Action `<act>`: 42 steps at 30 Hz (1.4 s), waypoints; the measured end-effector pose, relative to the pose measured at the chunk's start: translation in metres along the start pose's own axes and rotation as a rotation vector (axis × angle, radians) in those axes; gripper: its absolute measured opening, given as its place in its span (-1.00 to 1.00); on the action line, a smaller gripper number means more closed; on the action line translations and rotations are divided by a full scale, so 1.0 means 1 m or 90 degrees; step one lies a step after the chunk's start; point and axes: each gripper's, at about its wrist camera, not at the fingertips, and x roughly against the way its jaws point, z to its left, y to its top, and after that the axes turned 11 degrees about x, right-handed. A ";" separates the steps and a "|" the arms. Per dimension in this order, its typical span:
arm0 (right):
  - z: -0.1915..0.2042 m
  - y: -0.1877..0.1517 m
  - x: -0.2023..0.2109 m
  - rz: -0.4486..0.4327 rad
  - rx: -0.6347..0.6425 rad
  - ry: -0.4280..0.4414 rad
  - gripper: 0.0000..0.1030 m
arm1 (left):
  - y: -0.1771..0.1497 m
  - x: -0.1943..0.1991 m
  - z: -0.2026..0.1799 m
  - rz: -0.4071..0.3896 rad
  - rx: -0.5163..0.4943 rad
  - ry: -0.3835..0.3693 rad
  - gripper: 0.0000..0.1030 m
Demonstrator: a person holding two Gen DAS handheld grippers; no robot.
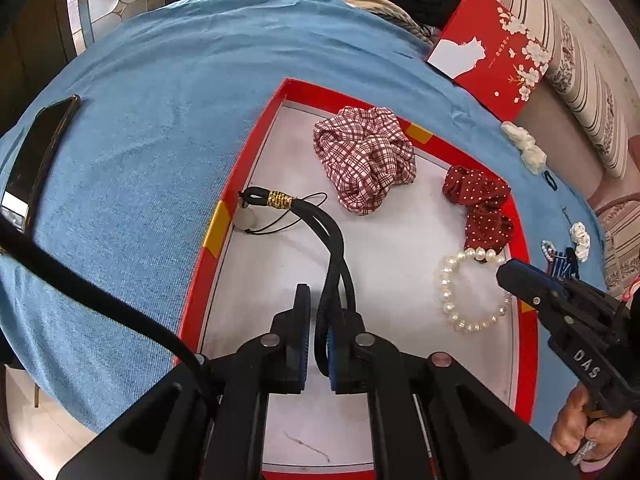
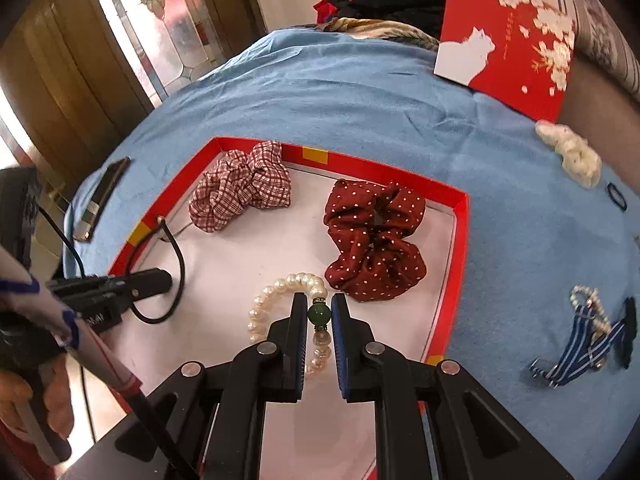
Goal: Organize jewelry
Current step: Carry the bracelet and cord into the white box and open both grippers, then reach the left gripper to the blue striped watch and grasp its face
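left gripper (image 1: 318, 320): jaws narrowly apart, black cord (image 1: 336, 232) between, draped against the right pad
right gripper (image 2: 319, 316): jaws clamped on pearl bracelet (image 2: 280, 320) at green bead (image 2: 319, 315)
red tray (image 2: 460, 240): holds both

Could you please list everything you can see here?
tray: one, red with white floor, on cloth
plaid scrunchie: one, red-white, in tray, far left
dotted scrunchie: one, dark red, in tray, right
bracelet: one, pearl with green bead, in tray, near side
cord: one, black with gold band, in tray, left
lid: one, red with white cat, far right
white scrunchie: one, on cloth near lid
striped bow: one, blue-white, right of tray
phone: one, black, left of tray
cloth: one, blue
left gripper: black, cord between fingers
right gripper: black, shut on bracelet's bead
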 end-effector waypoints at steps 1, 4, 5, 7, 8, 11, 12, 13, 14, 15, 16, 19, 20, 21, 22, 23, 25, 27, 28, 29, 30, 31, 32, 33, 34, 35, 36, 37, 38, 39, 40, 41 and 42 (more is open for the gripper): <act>0.001 0.000 0.000 -0.002 0.006 -0.007 -0.74 | 0.000 0.000 0.000 -0.001 0.001 0.003 -0.78; 0.003 -0.001 0.001 -0.004 0.013 -0.019 -0.69 | 0.001 0.006 0.001 -0.010 0.003 0.002 -0.36; 0.003 -0.001 0.003 -0.006 0.013 -0.022 -0.65 | 0.001 0.010 0.001 -0.016 0.004 -0.002 -0.31; 0.002 -0.001 0.009 -0.017 0.016 -0.031 -0.40 | 0.001 0.020 0.000 -0.027 0.000 -0.012 -0.22; 0.001 -0.002 0.014 -0.024 0.018 -0.034 -0.39 | 0.000 0.026 -0.001 -0.034 -0.003 -0.016 -0.13; -0.007 -0.004 0.032 -0.044 0.016 -0.040 -0.38 | -0.001 0.045 -0.006 -0.064 -0.025 -0.007 -0.07; -0.009 -0.005 0.036 -0.048 0.014 -0.042 -0.38 | -0.002 0.050 -0.007 -0.071 -0.032 -0.002 -0.04; -0.016 -0.009 0.046 -0.058 0.009 -0.048 -0.36 | -0.004 0.056 -0.009 -0.079 -0.039 0.002 0.00; -0.022 -0.012 0.053 -0.063 0.005 -0.052 -0.35 | -0.005 0.060 -0.011 -0.086 -0.045 0.006 0.09; -0.031 -0.017 0.061 -0.069 -0.003 -0.058 -0.32 | -0.006 0.066 -0.012 -0.095 -0.050 0.010 0.18; -0.036 -0.020 0.066 -0.072 -0.010 -0.061 -0.31 | -0.007 0.069 -0.013 -0.100 -0.053 0.013 0.21; -0.067 -0.041 0.087 -0.080 -0.049 -0.080 -0.30 | -0.011 0.077 -0.014 -0.105 -0.063 0.027 0.24; -0.076 -0.048 0.094 -0.082 -0.061 -0.085 -0.30 | -0.012 0.079 -0.015 -0.107 -0.060 0.034 0.24; -0.082 -0.053 0.099 -0.083 -0.068 -0.090 -0.30 | -0.013 0.080 -0.017 -0.109 -0.057 0.035 0.24; -0.091 -0.061 0.106 -0.087 -0.078 -0.097 -0.30 | -0.014 0.083 -0.018 -0.110 -0.053 0.033 0.24; -0.102 -0.073 0.116 -0.090 -0.091 -0.108 -0.30 | -0.016 0.087 -0.020 -0.113 -0.051 0.030 0.24; -0.121 -0.090 0.132 -0.093 -0.113 -0.124 -0.30 | -0.022 0.098 -0.028 -0.127 -0.052 0.024 0.24; -0.139 -0.107 0.145 -0.095 -0.132 -0.139 -0.30 | -0.029 0.108 -0.041 -0.138 -0.069 0.009 0.24; -0.154 -0.120 0.154 -0.096 -0.150 -0.153 -0.30 | -0.032 0.112 -0.051 -0.141 -0.083 0.001 0.24; -0.163 -0.129 0.159 -0.096 -0.163 -0.161 -0.29 | -0.036 0.115 -0.063 -0.142 -0.096 -0.008 0.24; -0.172 -0.137 0.164 -0.095 -0.178 -0.168 -0.28 | -0.040 0.116 -0.072 -0.141 -0.106 -0.016 0.25; -0.187 -0.152 0.171 -0.093 -0.204 -0.177 -0.28 | -0.045 0.116 -0.086 -0.137 -0.118 -0.029 0.26; -0.199 -0.163 0.176 -0.092 -0.226 -0.181 -0.28 | -0.049 0.114 -0.098 -0.131 -0.128 -0.041 0.27; -0.206 -0.170 0.180 -0.092 -0.240 -0.183 -0.27 | -0.054 0.110 -0.113 -0.120 -0.139 -0.056 0.28; -0.218 -0.184 0.184 -0.091 -0.265 -0.188 -0.27 | -0.058 0.105 -0.124 -0.111 -0.147 -0.065 0.28; -0.225 -0.194 0.188 -0.090 -0.281 -0.192 -0.27 | -0.061 0.099 -0.136 -0.100 -0.155 -0.073 0.28; -0.229 -0.200 0.190 -0.090 -0.289 -0.196 -0.27 | -0.065 0.092 -0.149 -0.090 -0.163 -0.079 0.28; -0.236 -0.211 0.192 -0.087 -0.302 -0.201 -0.27 | -0.070 0.084 -0.162 -0.080 -0.173 -0.081 0.28; -0.241 -0.218 0.194 -0.085 -0.309 -0.204 -0.27 | -0.075 0.076 -0.176 -0.072 -0.181 -0.084 0.28; -0.244 -0.223 0.194 -0.084 -0.313 -0.205 -0.27 | -0.081 0.068 -0.188 -0.063 -0.190 -0.088 0.28; -0.248 -0.230 0.194 -0.081 -0.320 -0.207 -0.26 | -0.087 0.059 -0.202 -0.051 -0.199 -0.094 0.28; -0.252 -0.235 0.194 -0.079 -0.323 -0.207 -0.25 | -0.091 0.051 -0.212 -0.041 -0.205 -0.099 0.28; -0.255 -0.239 0.193 -0.078 -0.326 -0.206 -0.22 | -0.095 0.042 -0.222 -0.032 -0.210 -0.104 0.28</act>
